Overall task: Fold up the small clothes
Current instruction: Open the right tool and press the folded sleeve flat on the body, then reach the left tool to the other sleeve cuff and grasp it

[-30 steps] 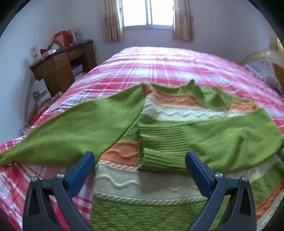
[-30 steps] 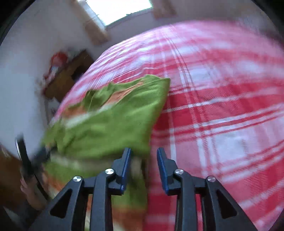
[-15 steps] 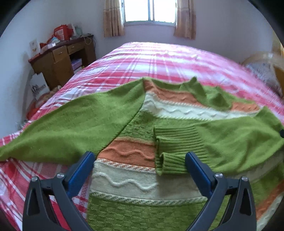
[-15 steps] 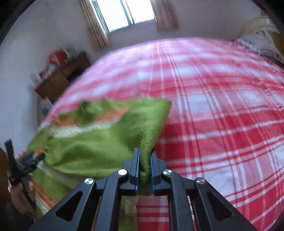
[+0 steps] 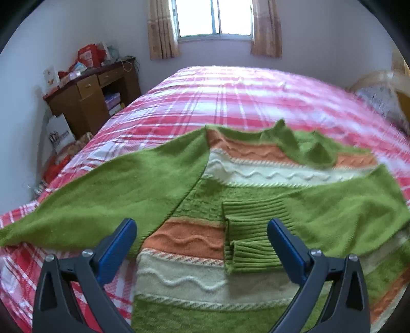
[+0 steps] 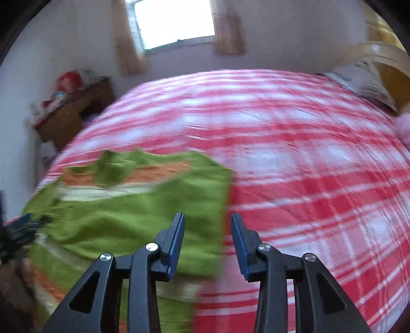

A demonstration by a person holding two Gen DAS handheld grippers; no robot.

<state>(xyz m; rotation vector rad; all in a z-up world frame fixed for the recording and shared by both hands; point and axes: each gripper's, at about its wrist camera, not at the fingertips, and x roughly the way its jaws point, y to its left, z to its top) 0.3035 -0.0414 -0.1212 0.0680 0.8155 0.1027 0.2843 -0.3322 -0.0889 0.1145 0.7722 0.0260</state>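
1. Here, a bed [image 5: 230,102] under a red, pink and white checked cover fills most of both views, running back to a wall with a curtained window [image 5: 214,18].
2. A green sweater [image 5: 256,184] with orange and cream wavy bands lies spread flat on the near part of the bed, its collar toward the far side.
3. Its left sleeve [image 5: 107,197] stretches out flat toward the bed's left edge, while the right sleeve [image 5: 346,205] is folded inward across the body.
4. The ribbed cuff [image 5: 251,240] of that folded sleeve rests on the orange and cream bands, near the middle of the sweater.
5. A wooden desk [image 5: 92,100] piled with red boxes stands by the left wall, well apart from the sweater.
6. The left gripper [image 5: 202,246] hovers over the sweater's lower part with its blue jaws wide apart, holding nothing.
7. The right gripper [image 6: 207,238] hangs above the sweater's folded right edge; its jaws are opening, and the blurred edge shows below the gap without being pinched.
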